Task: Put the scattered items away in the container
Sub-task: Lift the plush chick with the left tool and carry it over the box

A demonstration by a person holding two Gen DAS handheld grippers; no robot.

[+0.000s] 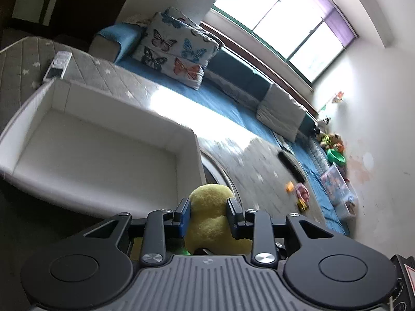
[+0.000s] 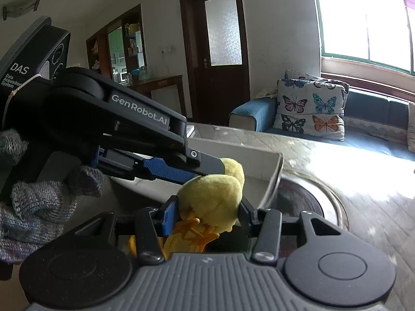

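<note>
Duck [image 2: 215, 194] is clenched by both the left gripper [image 1: 208, 213] and right gripper [image 2: 207, 213] near the still-empty bin [image 1: 103, 140]; far toys [image 1: 301, 194] remain.

A grey quilted mat [image 1: 109, 77] with small white stars carries a white rectangular container [image 1: 103, 145], which rests directly on it. At the container's 11 o'clock, just beside its corner, lies a white remote [image 1: 58, 64]. Small toys [image 1: 301, 194] lie at 3 o'clock, well apart.
</note>
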